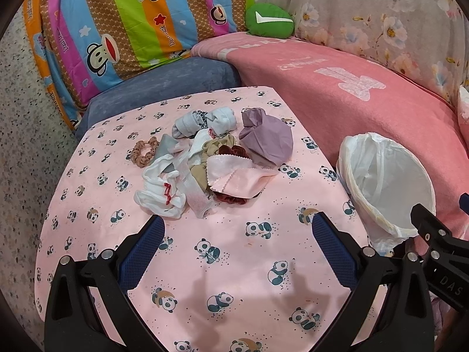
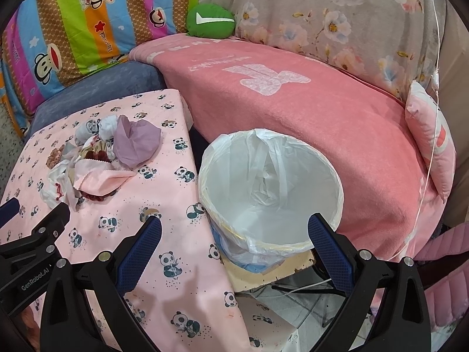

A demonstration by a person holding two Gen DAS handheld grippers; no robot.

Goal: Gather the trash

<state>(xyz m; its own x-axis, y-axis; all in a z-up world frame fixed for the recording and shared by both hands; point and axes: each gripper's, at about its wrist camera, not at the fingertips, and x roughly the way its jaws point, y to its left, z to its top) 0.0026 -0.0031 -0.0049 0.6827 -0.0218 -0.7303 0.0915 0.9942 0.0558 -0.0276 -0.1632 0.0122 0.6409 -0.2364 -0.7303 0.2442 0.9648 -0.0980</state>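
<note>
Left wrist view: above the panda-print table point(image 1: 234, 264), facing the sofa. Right wrist view: further right, over the lined bin point(image 2: 272, 187). Shared: table, bin, sofa.

Home living room being indicated: sofa point(image 1: 164, 79) lying beyond fingers, draped with pink blanket point(image 1: 351, 94), cartoon quilt point(image 1: 117, 23), floral sheet point(image 1: 381, 14).
</note>
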